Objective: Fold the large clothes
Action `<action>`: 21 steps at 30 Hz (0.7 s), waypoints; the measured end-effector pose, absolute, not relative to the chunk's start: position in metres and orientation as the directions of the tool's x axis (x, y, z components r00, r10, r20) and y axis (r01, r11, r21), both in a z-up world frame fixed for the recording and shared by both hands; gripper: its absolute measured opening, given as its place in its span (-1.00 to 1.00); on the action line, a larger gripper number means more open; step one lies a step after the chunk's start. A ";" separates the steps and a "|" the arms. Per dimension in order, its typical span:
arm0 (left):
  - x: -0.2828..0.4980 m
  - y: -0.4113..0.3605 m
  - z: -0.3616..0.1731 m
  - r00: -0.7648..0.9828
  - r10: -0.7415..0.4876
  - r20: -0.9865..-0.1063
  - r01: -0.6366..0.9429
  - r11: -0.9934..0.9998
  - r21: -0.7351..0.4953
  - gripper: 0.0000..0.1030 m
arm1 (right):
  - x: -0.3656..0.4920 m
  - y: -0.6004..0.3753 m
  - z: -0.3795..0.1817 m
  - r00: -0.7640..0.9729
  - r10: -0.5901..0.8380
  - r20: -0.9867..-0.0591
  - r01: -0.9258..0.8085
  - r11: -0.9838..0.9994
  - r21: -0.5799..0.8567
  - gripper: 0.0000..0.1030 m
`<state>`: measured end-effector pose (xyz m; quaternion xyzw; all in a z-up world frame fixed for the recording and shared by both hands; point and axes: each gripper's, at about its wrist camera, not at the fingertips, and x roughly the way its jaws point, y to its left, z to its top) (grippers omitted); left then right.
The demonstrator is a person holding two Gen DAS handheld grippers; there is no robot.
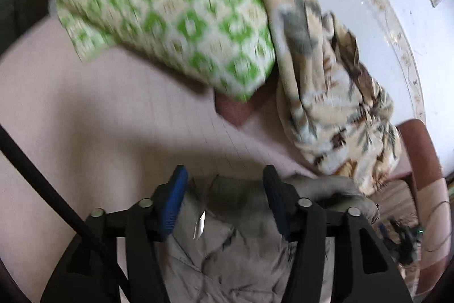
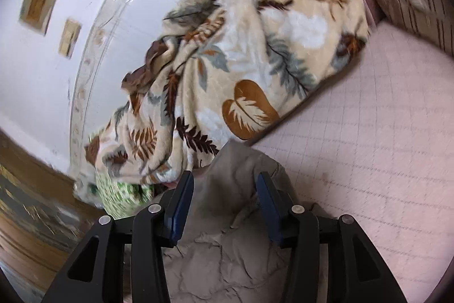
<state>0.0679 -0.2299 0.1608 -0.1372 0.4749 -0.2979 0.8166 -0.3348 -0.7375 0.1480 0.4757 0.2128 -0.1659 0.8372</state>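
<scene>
A grey quilted garment (image 1: 227,252) lies on the pink bed sheet (image 1: 85,110) under and between the fingers of my left gripper (image 1: 225,178). The jaws stand wide apart, blue pads on either side of the fabric, not closed on it. In the right wrist view the same grey garment (image 2: 227,246) lies below my right gripper (image 2: 225,181), whose jaws are also wide apart over a raised fold of the cloth.
A green-and-white patterned pillow (image 1: 170,10) and a beige leaf-print blanket (image 1: 326,93) lie ahead against the white wall (image 1: 369,4). The blanket (image 2: 241,56) fills the right wrist view. The gridded pink sheet (image 2: 369,146) spreads to the right. A black cable (image 1: 42,181) crosses at left.
</scene>
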 end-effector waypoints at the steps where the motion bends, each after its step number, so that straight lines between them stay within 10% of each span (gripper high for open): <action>1: 0.068 -0.226 0.166 0.391 -0.611 -0.689 0.359 0.790 -0.497 0.11 | -0.334 -0.731 0.152 0.850 -0.082 -0.521 0.481 0.526 0.701 0.00; 21: 0.013 -0.402 0.076 0.327 -0.288 -0.900 0.664 0.748 0.002 0.38 | -0.183 -0.638 0.062 0.507 -0.164 -0.846 0.500 0.855 0.134 -0.03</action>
